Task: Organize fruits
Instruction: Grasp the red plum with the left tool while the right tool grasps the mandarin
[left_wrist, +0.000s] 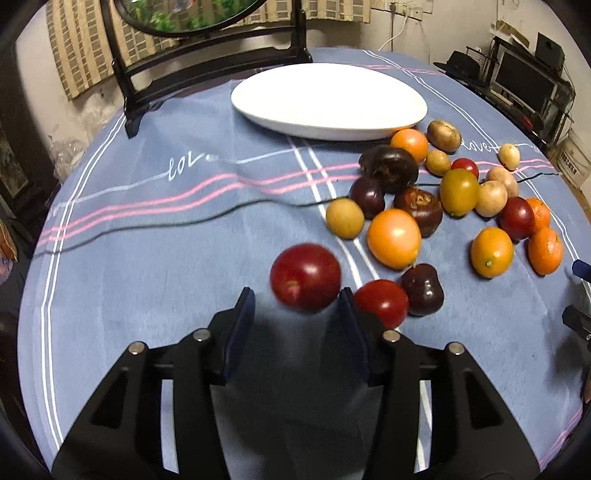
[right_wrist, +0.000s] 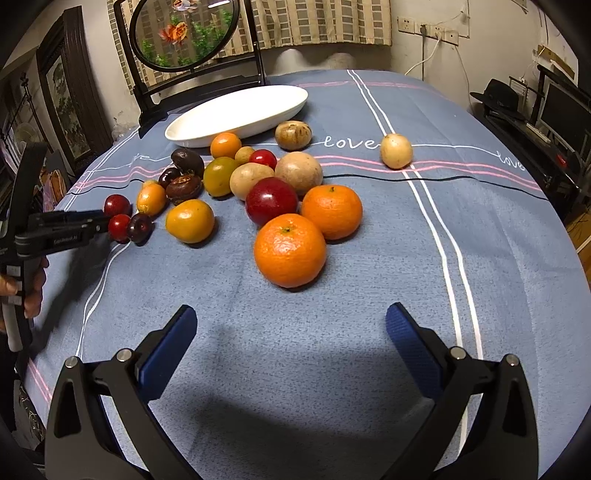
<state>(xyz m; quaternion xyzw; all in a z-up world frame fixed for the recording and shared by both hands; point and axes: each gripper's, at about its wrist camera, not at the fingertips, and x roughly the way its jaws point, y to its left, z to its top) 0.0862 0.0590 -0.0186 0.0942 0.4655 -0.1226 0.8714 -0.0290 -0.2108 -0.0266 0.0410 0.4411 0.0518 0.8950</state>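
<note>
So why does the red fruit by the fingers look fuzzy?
Left wrist view: the red fruit between the fingers is smeared by motion blur, and the tablecloth streaks too. Right wrist view: sharp, though the fisheye curves the table edge.

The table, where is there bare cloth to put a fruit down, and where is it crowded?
Bare cloth lies left of the fruit pile, between the white dish and the left hand-held gripper, crossed only by a thin black cable. Another open patch lies just ahead of the right hand-held gripper. The dish is empty. The pile itself is tightly packed.
</note>
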